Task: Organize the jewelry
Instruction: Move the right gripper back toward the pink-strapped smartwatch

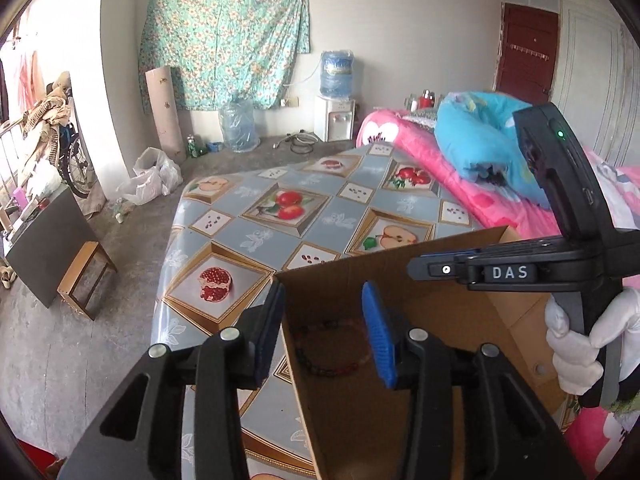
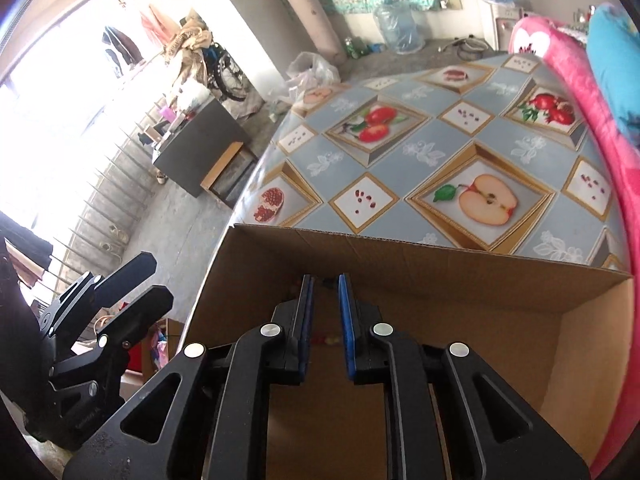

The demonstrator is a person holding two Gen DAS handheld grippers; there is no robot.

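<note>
With the beaded bracelet (image 1: 328, 350) lying on the floor of the cardboard box (image 1: 400, 256) at the desk's (image 1: 256, 216) near edge, and both the left gripper (image 1: 326, 332) and right gripper (image 2: 326, 312) standing spread and empty over it, withdraw them straight up without snagging the box wall.

The only lettering I can read is "DAS", white capitals on a small dark plate on the side of my right gripper (image 1: 440, 270), seen from my left wrist camera. The label on the blue water bottle (image 1: 337, 73) on the dispenser (image 1: 335, 118) is too blurred to read, and so are the small marks on the cardboard tube (image 1: 165, 114).
</note>
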